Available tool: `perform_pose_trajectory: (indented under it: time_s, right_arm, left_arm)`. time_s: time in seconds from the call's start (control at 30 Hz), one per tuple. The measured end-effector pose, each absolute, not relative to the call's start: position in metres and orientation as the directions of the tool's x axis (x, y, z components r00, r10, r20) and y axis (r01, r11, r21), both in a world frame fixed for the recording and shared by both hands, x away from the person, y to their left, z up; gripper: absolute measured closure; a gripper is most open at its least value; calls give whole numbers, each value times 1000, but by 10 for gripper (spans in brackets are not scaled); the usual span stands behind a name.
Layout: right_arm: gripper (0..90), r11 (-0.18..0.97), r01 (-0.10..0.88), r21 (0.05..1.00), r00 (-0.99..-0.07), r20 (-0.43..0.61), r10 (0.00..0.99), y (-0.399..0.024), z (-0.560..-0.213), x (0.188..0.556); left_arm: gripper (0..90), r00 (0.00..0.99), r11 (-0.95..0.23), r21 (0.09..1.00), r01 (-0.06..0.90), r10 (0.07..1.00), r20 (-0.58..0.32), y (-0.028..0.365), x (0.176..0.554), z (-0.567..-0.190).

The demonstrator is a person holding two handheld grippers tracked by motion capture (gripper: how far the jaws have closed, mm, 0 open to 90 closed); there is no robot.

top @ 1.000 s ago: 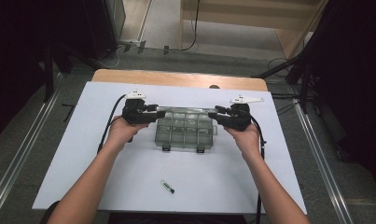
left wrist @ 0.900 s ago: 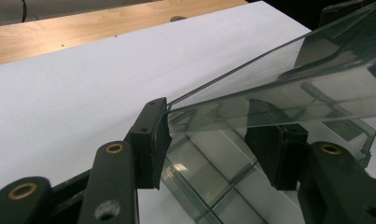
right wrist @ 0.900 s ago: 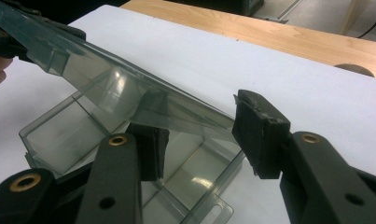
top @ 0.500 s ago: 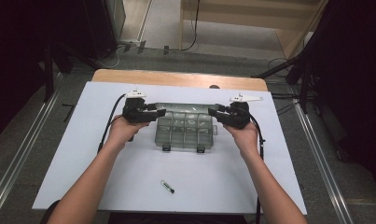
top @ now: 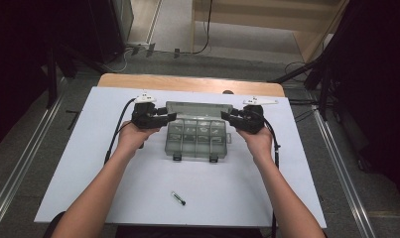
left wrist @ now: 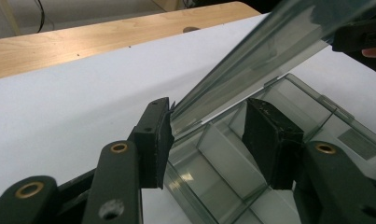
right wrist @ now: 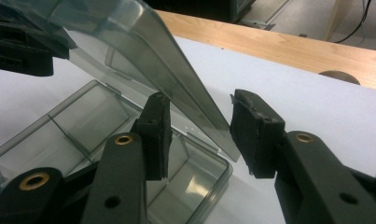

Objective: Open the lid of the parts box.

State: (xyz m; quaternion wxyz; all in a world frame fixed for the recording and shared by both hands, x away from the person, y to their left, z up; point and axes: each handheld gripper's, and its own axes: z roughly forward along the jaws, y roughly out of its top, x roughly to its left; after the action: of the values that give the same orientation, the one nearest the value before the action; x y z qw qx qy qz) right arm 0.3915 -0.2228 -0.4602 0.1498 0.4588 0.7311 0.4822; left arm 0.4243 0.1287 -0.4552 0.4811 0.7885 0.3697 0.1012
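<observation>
compartment box lengthwise left-right, lid raised

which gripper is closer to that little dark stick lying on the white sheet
Left. The left gripper sits up-left of the stick; the right gripper is farther off, up-right, at the compartment box's other end.

Clear plastic compartment box, near the centre of the white table top, toward its far edge; lid raised, tilted open along the far side.
</observation>
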Motion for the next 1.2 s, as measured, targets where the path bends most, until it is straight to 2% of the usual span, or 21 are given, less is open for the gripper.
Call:
perform_pose_trajectory:
  time_s: [0.77,1.2]
  right_arm:
    - [635,49,507,861,-469,228,853,-216,-471,403]
    - [644,52,519,853,-446,219,868,-212,-476,416]
  left_arm:
    - [587,666,-214,845,490,718,-204,125,438,-465]
    - [584,643,-212,837,505,739,-201,121,444,-474]
